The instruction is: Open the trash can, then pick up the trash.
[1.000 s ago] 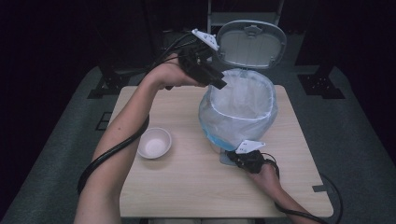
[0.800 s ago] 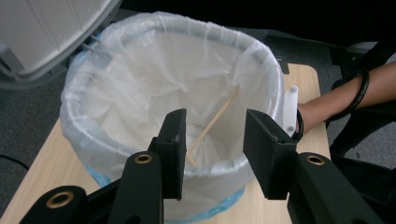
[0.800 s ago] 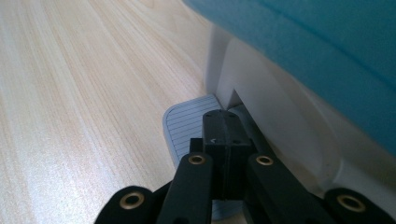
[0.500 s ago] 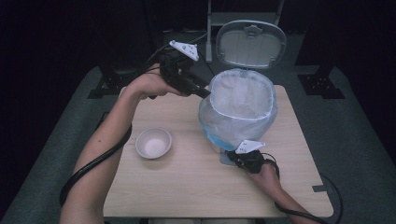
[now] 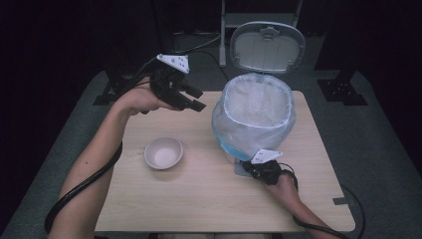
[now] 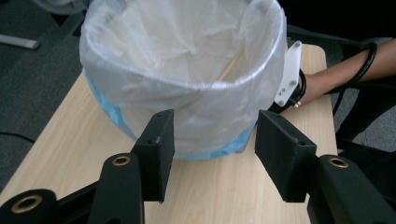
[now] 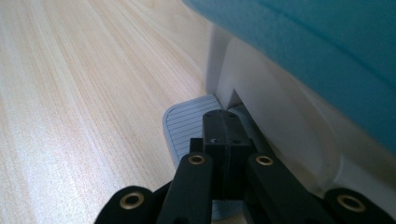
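Translucent white plastic liner (image 5: pixel 256 107) sits in the blue pedal bin (image 5: pixel 230 148), which stands on the light wooden desk (image 5: pixel 199 194), right of centre, lid (image 5: pixel 267 46) swung up behind it. Step in hand looks like holding the bin open by its grey ribbed foot pedal (image 7: pixel 184 123) while the other hand works near the rim. Right tool (image 7: pixel 223 140) has its jaws shut together, empty, tips pressed down on the pedal at the bin's base; in the high view it sits just at the bin's near foot (image 5: pixel 260 168). To do this well: keep steady downward load on the pedal, tips centred on the ribbed pad rather than its edge, so the lid doesn't drop. Don't push sideways; the bin looks light and could slide on the desk. Left tool (image 6: pixel 210 140) is wide open, holds nothing, touches nothing; it hangs above the desk just left of the bin (image 5: pixel 186 97), pointed at the liner wall. A thin stick-like item (image 6: pixel 231 67) lies inside the liner, can't tell what. Small pale round bowl (image 5: pixel 163 152) sits apart on the desk, left of the bin, looks empty.
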Motion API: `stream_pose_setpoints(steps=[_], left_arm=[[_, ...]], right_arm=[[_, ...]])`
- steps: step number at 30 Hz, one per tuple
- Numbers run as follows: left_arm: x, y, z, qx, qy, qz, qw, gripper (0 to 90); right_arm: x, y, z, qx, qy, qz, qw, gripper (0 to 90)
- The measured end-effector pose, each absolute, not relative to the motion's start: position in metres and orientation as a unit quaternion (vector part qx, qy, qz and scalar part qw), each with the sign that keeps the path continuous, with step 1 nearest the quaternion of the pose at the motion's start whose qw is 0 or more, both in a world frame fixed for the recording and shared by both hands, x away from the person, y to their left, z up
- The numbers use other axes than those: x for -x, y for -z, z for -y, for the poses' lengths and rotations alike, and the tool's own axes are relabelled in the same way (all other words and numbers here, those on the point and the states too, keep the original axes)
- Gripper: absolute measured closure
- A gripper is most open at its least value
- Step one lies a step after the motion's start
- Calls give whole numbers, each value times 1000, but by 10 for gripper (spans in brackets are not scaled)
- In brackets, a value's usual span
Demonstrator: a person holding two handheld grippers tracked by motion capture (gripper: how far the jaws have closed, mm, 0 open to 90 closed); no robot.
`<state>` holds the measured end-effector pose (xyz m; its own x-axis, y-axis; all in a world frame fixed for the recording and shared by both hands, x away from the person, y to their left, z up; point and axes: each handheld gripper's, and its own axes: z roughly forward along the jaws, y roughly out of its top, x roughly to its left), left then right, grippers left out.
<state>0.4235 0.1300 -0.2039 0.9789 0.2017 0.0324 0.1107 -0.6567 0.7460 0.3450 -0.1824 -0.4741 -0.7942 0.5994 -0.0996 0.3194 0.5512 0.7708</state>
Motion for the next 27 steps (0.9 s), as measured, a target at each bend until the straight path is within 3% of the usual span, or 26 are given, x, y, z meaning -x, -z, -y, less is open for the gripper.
stream_pose_setpoints(steps=[27], left_arm=[[-399,246,-192,-893,-53,-115,431,358]], right_arm=[[-345,474,182,-269,-390,-863,177,900]])
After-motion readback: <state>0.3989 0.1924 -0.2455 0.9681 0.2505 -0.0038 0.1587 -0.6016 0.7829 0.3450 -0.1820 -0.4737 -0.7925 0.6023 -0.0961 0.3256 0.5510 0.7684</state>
